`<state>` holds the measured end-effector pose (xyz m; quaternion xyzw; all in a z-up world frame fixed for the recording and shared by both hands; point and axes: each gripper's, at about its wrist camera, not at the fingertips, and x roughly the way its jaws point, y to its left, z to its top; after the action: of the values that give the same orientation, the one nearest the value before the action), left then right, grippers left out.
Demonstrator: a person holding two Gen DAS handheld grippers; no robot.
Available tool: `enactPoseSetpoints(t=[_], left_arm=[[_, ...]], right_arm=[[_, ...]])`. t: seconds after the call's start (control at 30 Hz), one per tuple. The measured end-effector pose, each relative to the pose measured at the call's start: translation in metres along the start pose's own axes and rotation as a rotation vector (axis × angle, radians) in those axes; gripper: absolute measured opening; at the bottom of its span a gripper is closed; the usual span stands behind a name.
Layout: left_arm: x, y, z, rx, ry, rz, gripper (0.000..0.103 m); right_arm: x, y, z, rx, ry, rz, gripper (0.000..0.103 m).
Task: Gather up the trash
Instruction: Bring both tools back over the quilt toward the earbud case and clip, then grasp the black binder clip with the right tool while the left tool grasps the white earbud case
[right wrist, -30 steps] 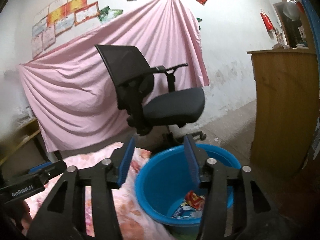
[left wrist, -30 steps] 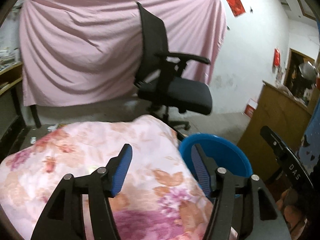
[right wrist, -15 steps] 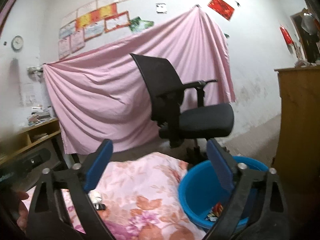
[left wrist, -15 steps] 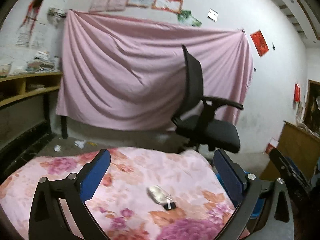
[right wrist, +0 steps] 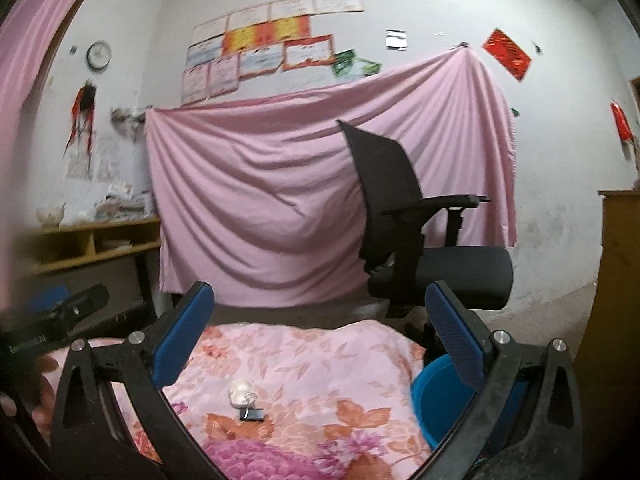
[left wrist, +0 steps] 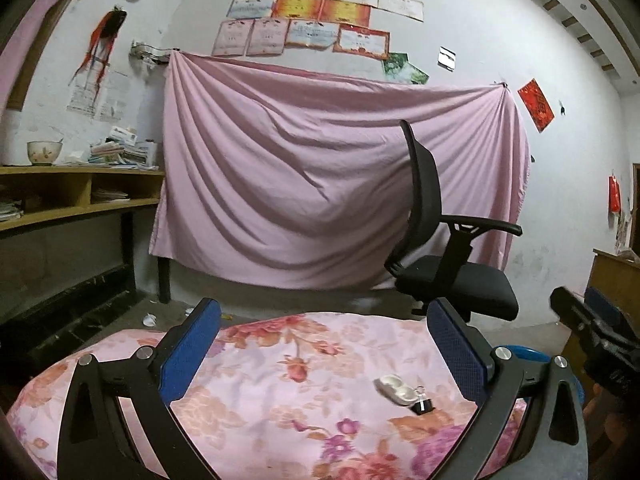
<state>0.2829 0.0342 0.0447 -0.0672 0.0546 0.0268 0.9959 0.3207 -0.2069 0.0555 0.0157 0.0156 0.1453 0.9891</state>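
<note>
A small white plastic blister piece (left wrist: 394, 387) (right wrist: 241, 392) lies on the floral pink cloth (left wrist: 280, 380) (right wrist: 312, 360), with a black binder clip (left wrist: 424, 404) (right wrist: 252, 414) touching its near side. My left gripper (left wrist: 324, 336) hovers above the cloth, jaws wide open and empty; the trash sits low between its fingers, nearer the right one. Equally wide and empty, my right gripper (right wrist: 320, 320) has the trash near its left finger. The blue basin (right wrist: 444, 396) (left wrist: 520, 350) stands off the cloth's right edge, mostly hidden behind the fingers.
A black office chair (left wrist: 444, 248) (right wrist: 416, 232) stands behind the cloth before a hung pink sheet (left wrist: 320, 184). Wooden shelves (left wrist: 72, 196) with papers and a bowl line the left wall. A wooden cabinet (right wrist: 620, 300) stands at the right. The other gripper (left wrist: 592, 340) shows at the right edge.
Both grippers opened wide and swung left, away from the blue basin. The white piece and the clip on the cloth came into view; the basin slid to the right edge.
</note>
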Motion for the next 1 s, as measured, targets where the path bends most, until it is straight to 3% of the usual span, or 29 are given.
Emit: enactPoseSetpoints(t=[0.27, 0.47, 0.73, 0.9, 1.0], left_arm=[[-0.002, 0.017, -0.011, 0.021, -0.005, 0.019, 0.101], [0.023, 0.026, -0.017, 0.030, 0.129, 0.066, 0.101], [0.055, 0.036, -0.032, -0.024, 0.293, 0.112, 0.101], [0.069, 0.040, -0.040, -0.039, 0.371, 0.108, 0.101], [0.076, 0.043, -0.044, -0.062, 0.416, 0.074, 0.101]], right_arm=[[0.019, 0.025, -0.018, -0.082, 0.082, 0.035, 0.103], [0.039, 0.028, -0.028, -0.095, 0.191, 0.041, 0.103], [0.072, 0.024, -0.044, -0.057, 0.401, 0.076, 0.103], [0.095, 0.023, -0.059, -0.023, 0.568, 0.141, 0.103], [0.107, 0.023, -0.069, -0.012, 0.650, 0.163, 0.097]])
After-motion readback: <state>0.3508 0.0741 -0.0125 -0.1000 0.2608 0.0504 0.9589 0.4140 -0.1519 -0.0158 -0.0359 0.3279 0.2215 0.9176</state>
